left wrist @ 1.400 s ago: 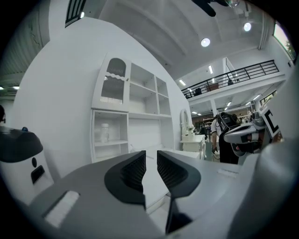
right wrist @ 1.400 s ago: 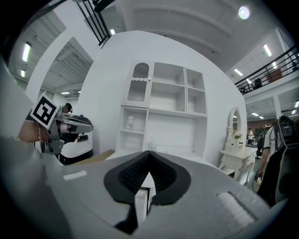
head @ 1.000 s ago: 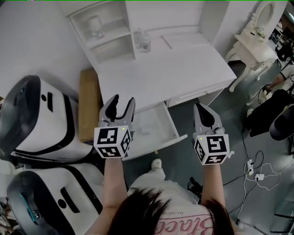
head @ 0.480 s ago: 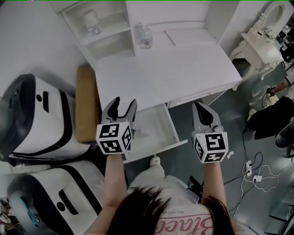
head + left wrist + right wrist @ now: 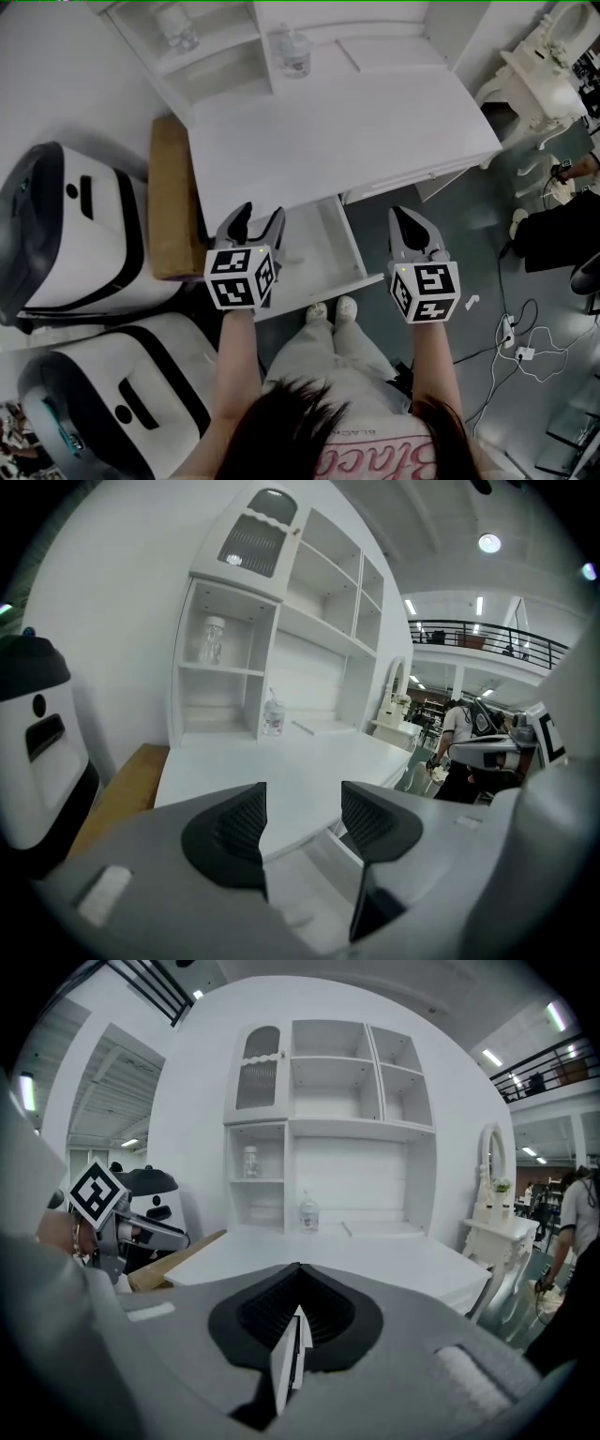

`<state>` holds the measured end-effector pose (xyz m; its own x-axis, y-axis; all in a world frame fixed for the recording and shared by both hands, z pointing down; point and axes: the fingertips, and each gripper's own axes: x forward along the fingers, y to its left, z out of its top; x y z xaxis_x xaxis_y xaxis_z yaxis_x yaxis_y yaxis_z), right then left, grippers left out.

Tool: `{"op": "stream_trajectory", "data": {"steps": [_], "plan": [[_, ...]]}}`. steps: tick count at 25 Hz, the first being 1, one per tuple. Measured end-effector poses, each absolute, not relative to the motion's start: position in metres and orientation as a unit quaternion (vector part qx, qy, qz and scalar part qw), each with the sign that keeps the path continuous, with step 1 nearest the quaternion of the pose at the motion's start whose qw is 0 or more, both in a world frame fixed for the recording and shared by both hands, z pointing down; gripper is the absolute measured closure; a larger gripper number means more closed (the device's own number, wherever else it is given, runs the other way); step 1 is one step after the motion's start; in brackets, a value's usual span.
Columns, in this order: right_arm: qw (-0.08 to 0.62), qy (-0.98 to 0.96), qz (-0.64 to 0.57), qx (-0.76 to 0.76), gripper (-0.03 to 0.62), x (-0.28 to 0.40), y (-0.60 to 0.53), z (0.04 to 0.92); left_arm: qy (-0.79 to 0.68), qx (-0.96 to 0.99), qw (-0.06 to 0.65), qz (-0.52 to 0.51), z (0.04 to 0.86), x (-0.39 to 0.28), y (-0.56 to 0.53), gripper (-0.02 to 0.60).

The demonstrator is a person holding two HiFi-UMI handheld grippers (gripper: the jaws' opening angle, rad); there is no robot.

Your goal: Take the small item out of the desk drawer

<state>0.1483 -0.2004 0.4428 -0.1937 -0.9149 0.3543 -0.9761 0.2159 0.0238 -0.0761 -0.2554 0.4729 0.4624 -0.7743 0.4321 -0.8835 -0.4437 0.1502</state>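
Drawer point(image 5: 323, 246) out, long axis toward person point(image 5: 309, 431); left gripper point(image 5: 260, 213) fingers released; right gripper point(image 5: 406, 215) fingers clenched.

Noted: smooth grey floor point(image 5: 487, 234) with loose cables point(image 5: 516, 347); ornate white dressing table point(image 5: 539, 80) at right; round ceiling lamp point(image 5: 487, 543) lit.

The left gripper point(image 5: 258, 216) and right gripper point(image 5: 409, 218) are held level, side by side, on outstretched forearms point(image 5: 234, 361). The left jaws are spread apart and empty; the right jaws are closed together.
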Motion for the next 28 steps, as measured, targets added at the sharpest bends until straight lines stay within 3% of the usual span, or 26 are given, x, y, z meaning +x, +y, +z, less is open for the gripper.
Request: {"op": "stream_trajectory", "data": {"steps": [13,18,28], "plan": [[0.183,-0.771,0.140,0.594,0.592,0.156,-0.203,0.478,-0.476,0.814,0.264,0.204,0.547,-0.062,-0.231,0.311],[0.194,-0.774,0.151,0.583,0.592,0.155,-0.207,0.491,-0.461,0.799,0.305,0.238,0.580,-0.060,-0.223,0.254],[0.232,-0.794,0.155,0.540,0.592,0.138,-0.211,0.513,-0.441,0.765,0.364,0.295,0.636,-0.056,-0.214,0.245]]}}
